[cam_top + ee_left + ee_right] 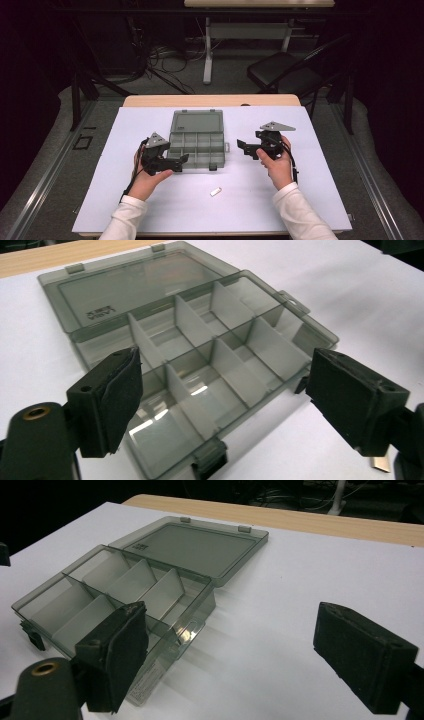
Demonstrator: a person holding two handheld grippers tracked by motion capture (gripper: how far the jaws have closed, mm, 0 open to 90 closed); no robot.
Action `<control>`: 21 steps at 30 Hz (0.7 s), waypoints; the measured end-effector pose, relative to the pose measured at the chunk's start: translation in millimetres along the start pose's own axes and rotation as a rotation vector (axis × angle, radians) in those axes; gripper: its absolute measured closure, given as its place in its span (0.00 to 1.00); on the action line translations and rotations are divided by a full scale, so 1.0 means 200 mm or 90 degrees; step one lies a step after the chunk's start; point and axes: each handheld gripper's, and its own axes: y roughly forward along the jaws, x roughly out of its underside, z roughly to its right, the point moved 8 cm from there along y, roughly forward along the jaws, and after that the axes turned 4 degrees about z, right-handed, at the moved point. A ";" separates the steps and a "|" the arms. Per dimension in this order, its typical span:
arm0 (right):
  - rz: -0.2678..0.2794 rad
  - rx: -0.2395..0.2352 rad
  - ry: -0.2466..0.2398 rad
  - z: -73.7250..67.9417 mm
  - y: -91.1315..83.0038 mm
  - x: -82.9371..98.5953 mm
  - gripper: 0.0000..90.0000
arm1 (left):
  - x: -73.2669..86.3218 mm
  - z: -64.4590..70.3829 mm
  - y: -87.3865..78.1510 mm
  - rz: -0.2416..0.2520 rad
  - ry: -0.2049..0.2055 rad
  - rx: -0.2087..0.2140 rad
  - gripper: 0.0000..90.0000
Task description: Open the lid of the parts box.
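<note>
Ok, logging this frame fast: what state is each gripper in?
Left gripper: open, holding nothing, at the box's near left corner.
Right gripper: open, holding nothing, just right of the box.

sleeves: white, long, snug cuffs at both wrists | left gripper [181, 160]: black frame, grey three-cornered plate on top, black cable trailing along the forearm | right gripper [242, 145]: same black build, larger grey plate | jaws: blocky black, dark pads, small screw holes, brass-ringed hole at the base
</note>
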 end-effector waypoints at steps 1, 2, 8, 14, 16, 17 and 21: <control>-0.002 0.003 -0.003 0.00 0.00 0.00 0.16 | 0.00 0.01 0.00 0.000 -0.002 0.002 0.17; -0.002 0.003 -0.005 0.00 0.00 0.00 0.15 | 0.00 0.02 0.00 0.003 -0.005 0.006 0.17; 0.001 -0.002 -0.007 0.00 -0.01 0.00 0.14 | -0.01 0.09 0.00 0.014 0.007 0.019 0.18; -0.005 0.000 -0.011 -0.01 0.00 0.01 0.12 | 0.02 0.15 0.03 0.007 0.013 0.030 0.18; -0.010 0.002 -0.018 -0.01 0.00 0.02 0.12 | 0.03 0.18 0.04 0.005 0.019 0.028 0.18; -0.012 -0.002 -0.017 -0.02 0.00 0.02 0.12 | 0.03 0.20 0.05 0.003 0.023 0.030 0.18; -0.011 -0.003 -0.019 -0.02 0.01 0.02 0.12 | 0.05 0.27 0.07 -0.002 0.049 0.040 0.19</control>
